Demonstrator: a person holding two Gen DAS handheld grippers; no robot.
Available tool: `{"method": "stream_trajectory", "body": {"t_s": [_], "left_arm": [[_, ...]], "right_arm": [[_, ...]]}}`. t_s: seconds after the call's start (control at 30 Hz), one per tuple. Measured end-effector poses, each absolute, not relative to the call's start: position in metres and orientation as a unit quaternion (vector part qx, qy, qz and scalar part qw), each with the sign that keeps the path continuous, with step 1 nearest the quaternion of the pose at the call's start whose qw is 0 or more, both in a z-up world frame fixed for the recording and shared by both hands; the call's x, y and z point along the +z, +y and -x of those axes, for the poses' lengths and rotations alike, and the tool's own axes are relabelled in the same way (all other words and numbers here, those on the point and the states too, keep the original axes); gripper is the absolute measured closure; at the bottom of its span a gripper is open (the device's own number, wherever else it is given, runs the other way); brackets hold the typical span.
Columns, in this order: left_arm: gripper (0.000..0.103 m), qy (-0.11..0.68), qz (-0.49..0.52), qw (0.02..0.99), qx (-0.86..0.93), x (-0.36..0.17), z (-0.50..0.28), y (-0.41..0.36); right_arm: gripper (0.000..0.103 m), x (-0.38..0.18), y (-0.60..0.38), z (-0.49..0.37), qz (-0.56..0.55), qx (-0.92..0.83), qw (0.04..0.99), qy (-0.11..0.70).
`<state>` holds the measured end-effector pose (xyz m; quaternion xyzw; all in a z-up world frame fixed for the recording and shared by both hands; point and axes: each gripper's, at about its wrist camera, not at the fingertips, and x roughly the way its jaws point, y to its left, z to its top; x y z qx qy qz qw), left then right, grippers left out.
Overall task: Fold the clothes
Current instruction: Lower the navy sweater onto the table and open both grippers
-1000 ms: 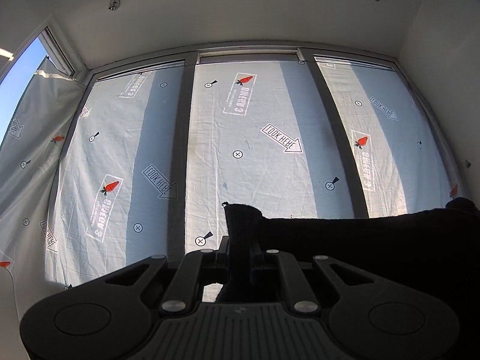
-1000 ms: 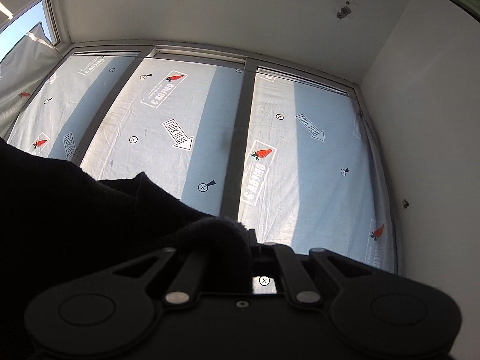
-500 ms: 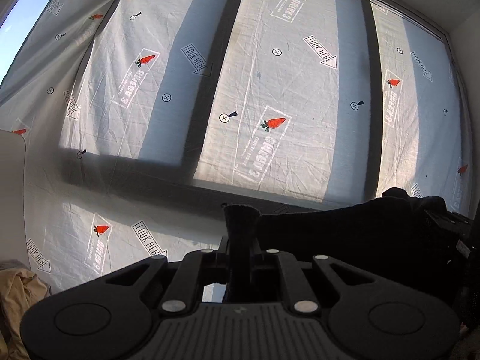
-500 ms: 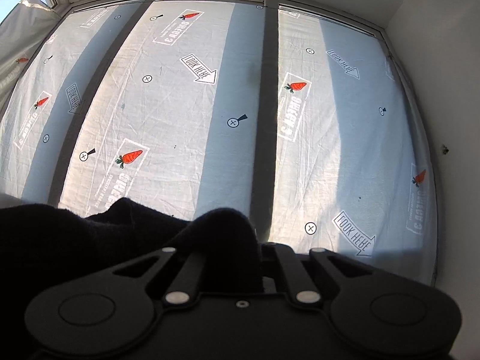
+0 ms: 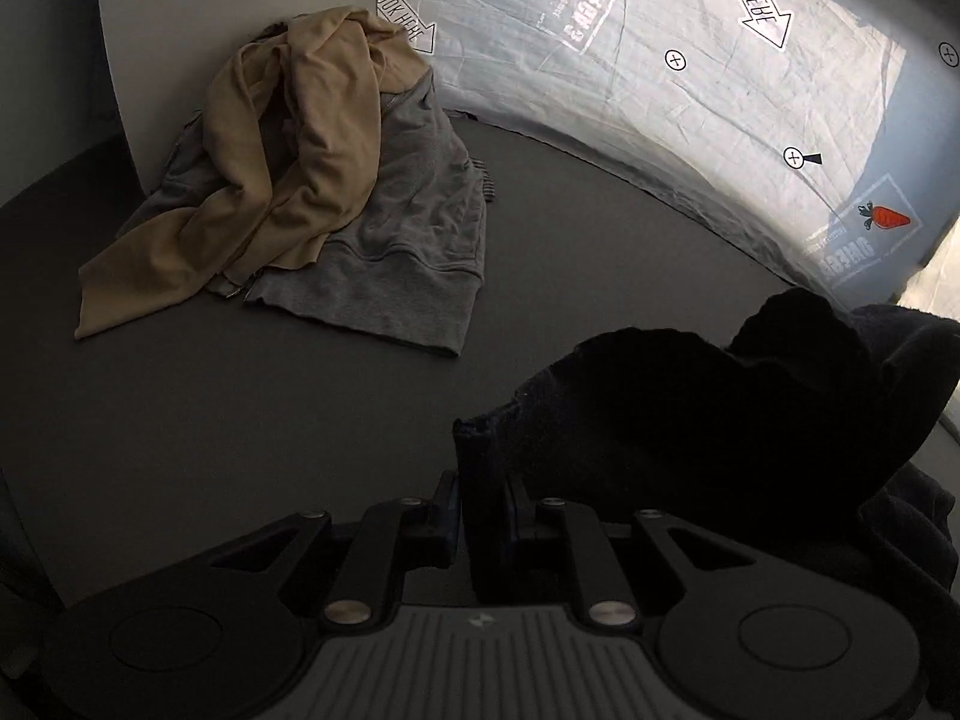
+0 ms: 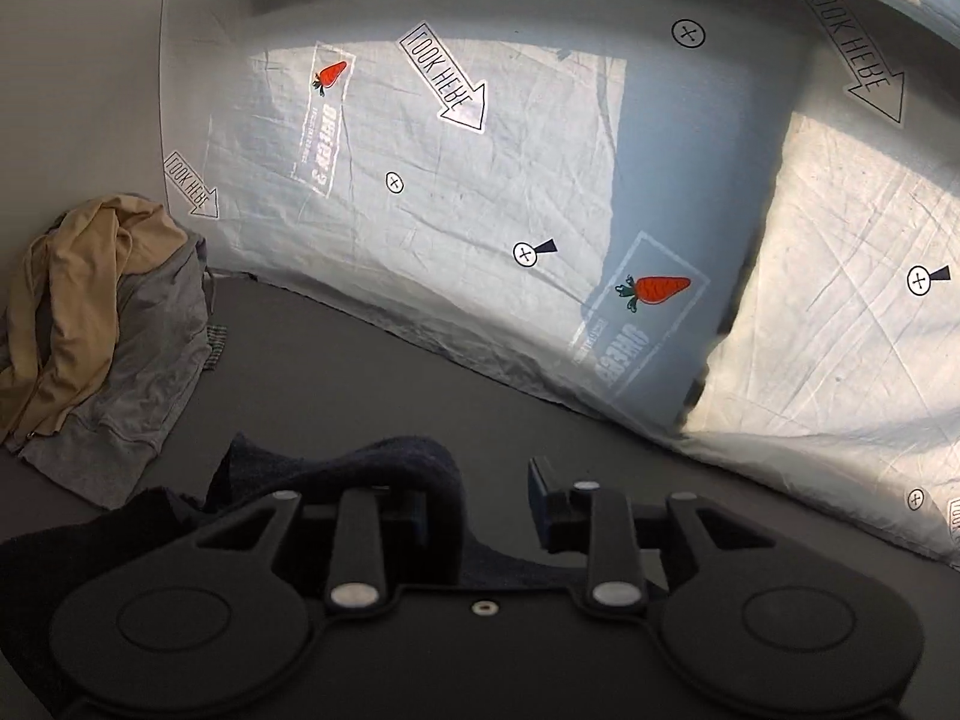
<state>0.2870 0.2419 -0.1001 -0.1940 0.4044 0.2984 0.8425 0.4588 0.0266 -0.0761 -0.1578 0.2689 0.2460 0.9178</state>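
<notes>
Gripping a strip of the dark garment [image 5: 690, 420], the left gripper [image 5: 483, 516] is pinching the fabric tight between its 2 fingers in the left wrist view. That garment is bunching up to the right, hiding the near right part of the grey tabletop [image 5: 270, 408]. Far left, a tan garment [image 5: 282, 174] is lying on top of a grey sweatshirt [image 5: 396, 240], both well apart from the gripper and leaning against a white panel [image 5: 228, 0]. A printed sheet [image 5: 690, 90] with carrots and arrows is hanging along the table's far edge.

Seen from the right wrist, the right gripper [image 6: 489, 507] is standing wide, its fingers apart; a fold of the dark garment [image 6: 414, 468] is draping over the left finger [image 6: 414, 516], while the right finger is sitting bare. Tan garment [image 6: 66, 294] and grey sweatshirt [image 6: 144, 372] are piling at the far left, beside the printed sheet [image 6: 480, 210], which is blocking everything beyond the tabletop [image 6: 372, 396].
</notes>
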Motion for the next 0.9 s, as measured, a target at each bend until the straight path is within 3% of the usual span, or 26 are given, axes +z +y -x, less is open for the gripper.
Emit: {"method": "stream_trajectory", "body": {"t_s": [0.1, 0.27, 0.67, 0.73, 0.8, 0.9], "left_arm": [[0.063, 0.392, 0.183, 0.85, 0.3, -0.095, -0.284, 0.25], [0.042, 0.394, 0.133, 0.872, 0.258, -0.09, -0.303, 0.24], [0.033, 0.47, 0.068, 0.872, 0.122, -0.127, -0.337, 0.127], [0.028, 0.461, 0.038, 0.882, 0.096, -0.123, -0.337, 0.11], [0.013, 0.445, 0.01, 0.893, 0.066, -0.118, -0.337, 0.095], [0.01, 0.42, -0.04, 0.907, 0.015, -0.109, -0.343, 0.068]], "right_arm": [[0.057, -0.094, 0.01, -0.426, 0.171, 0.254, 0.908, 0.286], [0.049, -0.106, -0.054, -0.409, 0.156, 0.186, 0.911, 0.333], [0.041, -0.136, -0.194, -0.412, 0.071, -0.023, 0.912, 0.403], [0.038, -0.141, -0.222, -0.418, 0.002, -0.048, 0.91, 0.412], [0.031, -0.145, -0.241, -0.42, -0.043, -0.061, 0.908, 0.413], [0.029, -0.155, -0.257, -0.421, -0.061, -0.087, 0.902, 0.419]]}}
